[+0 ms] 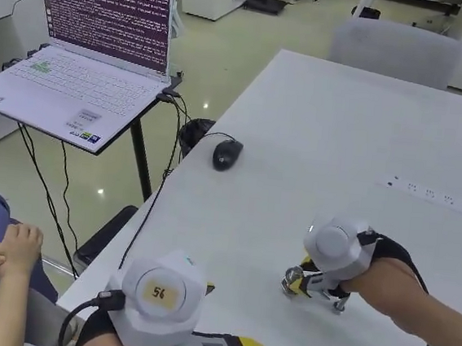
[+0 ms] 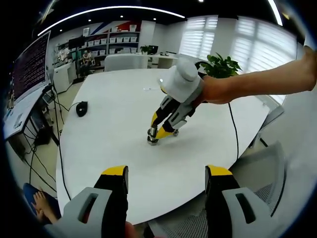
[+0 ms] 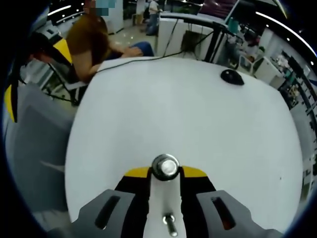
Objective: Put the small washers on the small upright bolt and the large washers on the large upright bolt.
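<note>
table (image 1: 325, 133) open | obstacles: mouse (image 1: 226, 153) left edge, power strip (image 1: 437, 195) right, right hand-held gripper (image 1: 294, 284) front

Head view looks down at the table (image 1: 315, 148) — both gripper views skim it low, mouse (image 1: 227, 153) shared.

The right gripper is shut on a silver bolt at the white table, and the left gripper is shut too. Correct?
No. The left gripper is open, as the left gripper view shows; the right gripper is indeed shut on the silver bolt.
</note>
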